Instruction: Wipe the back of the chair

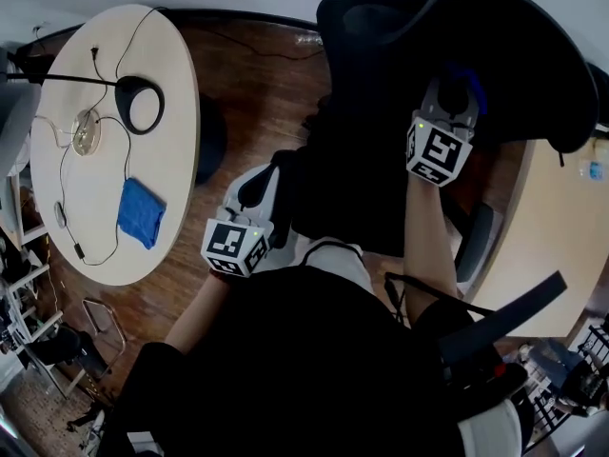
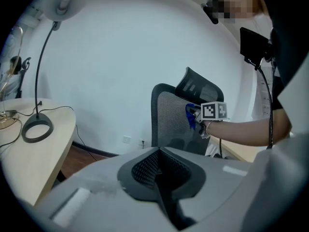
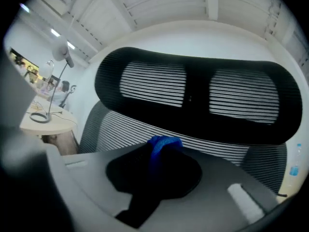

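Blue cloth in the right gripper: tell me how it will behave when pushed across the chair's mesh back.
Probably floppy: the blue cloth bunches into a soft fold where the right gripper pinches it. Likely light, since a small pinch holds it whole. It may drag or snag somewhat on the chair back, whose mesh looks ribbed.

Head view steeply down, gripper views share chair (image 3: 120, 129)
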Demonstrator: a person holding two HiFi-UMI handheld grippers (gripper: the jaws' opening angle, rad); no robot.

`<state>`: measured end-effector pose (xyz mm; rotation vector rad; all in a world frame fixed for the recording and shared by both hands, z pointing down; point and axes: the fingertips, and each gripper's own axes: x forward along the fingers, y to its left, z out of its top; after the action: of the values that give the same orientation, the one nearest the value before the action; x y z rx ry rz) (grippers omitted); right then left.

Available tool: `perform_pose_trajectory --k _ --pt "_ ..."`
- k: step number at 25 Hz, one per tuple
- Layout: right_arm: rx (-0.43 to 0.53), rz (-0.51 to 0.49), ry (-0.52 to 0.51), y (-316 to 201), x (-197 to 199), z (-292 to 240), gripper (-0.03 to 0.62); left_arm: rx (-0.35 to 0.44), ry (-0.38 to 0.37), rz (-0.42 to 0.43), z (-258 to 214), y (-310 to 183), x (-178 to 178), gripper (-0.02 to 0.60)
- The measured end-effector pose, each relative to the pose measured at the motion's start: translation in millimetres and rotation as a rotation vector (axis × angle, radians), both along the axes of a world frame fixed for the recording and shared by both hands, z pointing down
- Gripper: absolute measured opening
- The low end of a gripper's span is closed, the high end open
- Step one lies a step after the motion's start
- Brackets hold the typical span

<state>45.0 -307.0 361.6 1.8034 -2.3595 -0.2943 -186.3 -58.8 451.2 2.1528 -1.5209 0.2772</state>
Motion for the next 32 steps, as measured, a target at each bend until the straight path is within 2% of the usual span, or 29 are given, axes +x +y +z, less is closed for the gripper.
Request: perform_pose_trajectory --k 4,9,12,14,17,20,24,28,30,32 --pt "0.005 -0.19 0.05 8 -97 6 0.043 -0.003 0.006 -0.001 3 -2 -20 0.006" --pt "-0.043 -0.409 0.115 25 -192 23 0.044 -0.005 -0.009 0.049 7 -6 -34 0.006" --pt "-0.056 -0.472 0.084 32 -217 23 0.044 -0.012 -0.025 0.115 10 -9 -24 0.006" --pt "-0.007 -0.498 0.011 43 -210 7 0.044 -0.011 -0.039 0.188 12 -6 -5 0.006" --pt "0.055 -0.481 -0.109 67 -170 -20 0.044 -0.003 -0.064 0.268 15 0 21 0.006" --pt "0.016 -0.398 -0.165 99 -93 -21 0.044 -0.03 -0.068 0.298 32 10 53 0.006" --pt "-0.067 -0.186 -0.059 112 55 0 0.044 -0.012 -0.111 0.347 59 -4 105 0.006" --pt "-0.135 0.06 0.077 111 197 22 0.044 -0.098 -0.089 0.323 96 -7 124 0.006" --pt "-0.137 0.128 0.08 96 245 22 0.044 -0.113 -0.099 0.337 107 -14 140 0.006" --pt "-0.126 0.121 0.062 72 270 21 0.044 -0.111 -0.106 0.321 119 -21 164 0.006"
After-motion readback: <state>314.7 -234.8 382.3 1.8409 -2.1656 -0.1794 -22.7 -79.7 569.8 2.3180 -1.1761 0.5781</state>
